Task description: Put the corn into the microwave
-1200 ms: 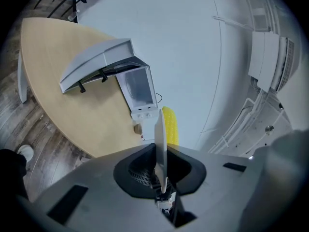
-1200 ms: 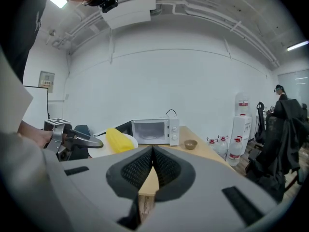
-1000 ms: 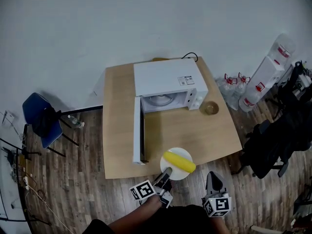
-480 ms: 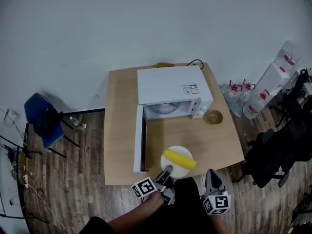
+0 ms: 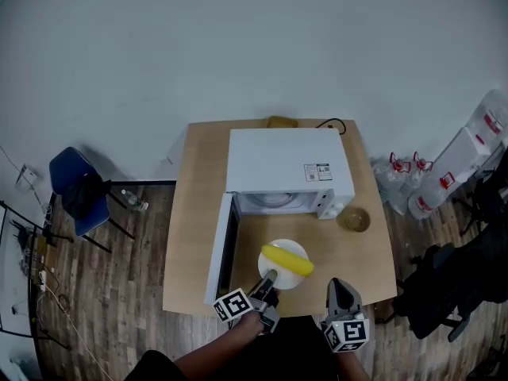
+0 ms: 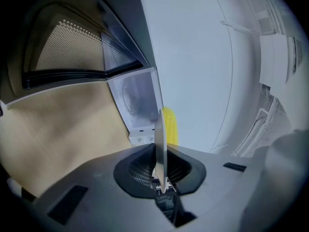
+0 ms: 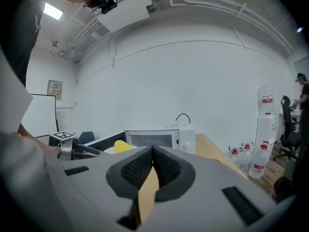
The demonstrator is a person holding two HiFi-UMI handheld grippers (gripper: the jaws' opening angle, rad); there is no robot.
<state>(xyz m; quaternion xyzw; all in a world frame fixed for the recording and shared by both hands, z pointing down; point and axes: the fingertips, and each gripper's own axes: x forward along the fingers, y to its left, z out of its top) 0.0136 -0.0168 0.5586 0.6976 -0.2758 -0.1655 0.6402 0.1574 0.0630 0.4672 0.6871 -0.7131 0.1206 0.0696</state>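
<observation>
A yellow corn cob [image 5: 287, 260] lies on a white plate [image 5: 281, 277] in front of the white microwave [image 5: 290, 167], whose door [image 5: 219, 249] stands open to the left. My left gripper [image 5: 268, 277] is shut on the plate's near rim. In the left gripper view the plate [image 6: 160, 138] shows edge-on between the pads, with the corn [image 6: 169, 124] beyond it and the microwave cavity [image 6: 136, 99] ahead. My right gripper [image 5: 338, 286] hangs at the table's front edge, shut and holding nothing. In the right gripper view its pads [image 7: 165, 164] meet, and the corn [image 7: 121, 146] and microwave [image 7: 161, 139] lie ahead.
A small glass bowl [image 5: 354, 219] sits on the wooden table [image 5: 190, 236] right of the microwave. A blue chair [image 5: 75, 190] stands at the left, water bottles [image 5: 460, 169] and a black chair [image 5: 444, 280] at the right. A black cable [image 5: 335, 124] runs behind the microwave.
Both grippers have moved forward toward the microwave, and the plate with the corn has gone with the left one. The table and microwave now sit closer below the head camera.
</observation>
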